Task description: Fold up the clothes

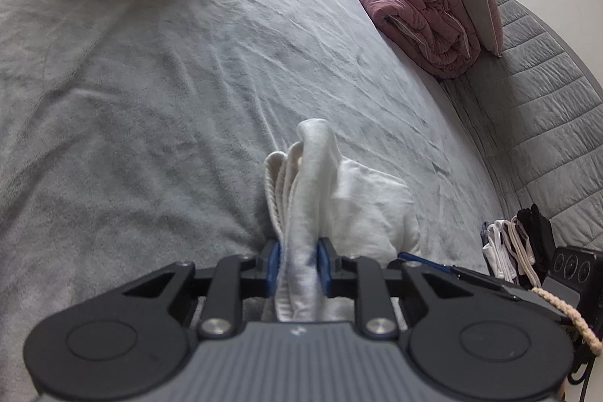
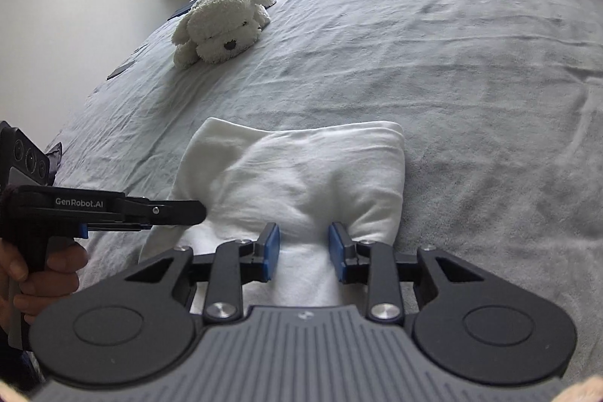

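White garment (image 2: 301,176) bunched on the bed (image 2: 471,81), near its front edge, gripped from two sides.
Soft, light, limp cloth: left gripper (image 1: 298,260) pinches several layers tight; right gripper (image 2: 303,251), narrowly open, clasps a thick fold; hemmed edges likely hold best.

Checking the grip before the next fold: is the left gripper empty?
No, the left gripper is shut on a bunched edge of the white garment.
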Demonstrator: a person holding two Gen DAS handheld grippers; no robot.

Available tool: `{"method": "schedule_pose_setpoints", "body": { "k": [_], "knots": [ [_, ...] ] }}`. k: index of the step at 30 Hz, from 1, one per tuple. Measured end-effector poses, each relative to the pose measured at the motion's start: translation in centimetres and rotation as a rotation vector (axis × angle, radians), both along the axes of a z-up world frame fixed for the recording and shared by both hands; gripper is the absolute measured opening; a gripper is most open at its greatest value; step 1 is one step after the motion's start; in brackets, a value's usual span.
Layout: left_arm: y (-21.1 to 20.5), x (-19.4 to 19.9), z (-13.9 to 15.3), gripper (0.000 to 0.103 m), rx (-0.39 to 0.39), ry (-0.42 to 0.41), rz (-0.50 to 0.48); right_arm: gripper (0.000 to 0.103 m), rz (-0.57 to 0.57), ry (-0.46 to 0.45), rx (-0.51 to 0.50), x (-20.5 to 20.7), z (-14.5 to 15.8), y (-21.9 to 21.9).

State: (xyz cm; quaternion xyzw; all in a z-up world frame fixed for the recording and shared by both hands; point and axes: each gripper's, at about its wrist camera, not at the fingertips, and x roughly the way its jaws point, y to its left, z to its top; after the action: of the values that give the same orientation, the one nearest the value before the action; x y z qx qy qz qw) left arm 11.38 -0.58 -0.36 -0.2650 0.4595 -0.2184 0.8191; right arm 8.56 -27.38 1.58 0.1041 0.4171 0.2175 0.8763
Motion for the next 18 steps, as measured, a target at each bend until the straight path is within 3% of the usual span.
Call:
{"method": "schedule_pose_setpoints", "body": {
  "k": [13,18],
  "knots": [
    [-1.4,-0.2,0.1,0.027,0.009,-0.031,-0.010,0.035,-0.010,-0.045,-0.065,-0.3,-0.3,1.2],
    [-1.7,-0.4,0.4,0.021,0.041,-0.052,-0.004,0.036,-0.009,-0.054,-0.079,-0.3,-0.1,1.1]
  ]
}}
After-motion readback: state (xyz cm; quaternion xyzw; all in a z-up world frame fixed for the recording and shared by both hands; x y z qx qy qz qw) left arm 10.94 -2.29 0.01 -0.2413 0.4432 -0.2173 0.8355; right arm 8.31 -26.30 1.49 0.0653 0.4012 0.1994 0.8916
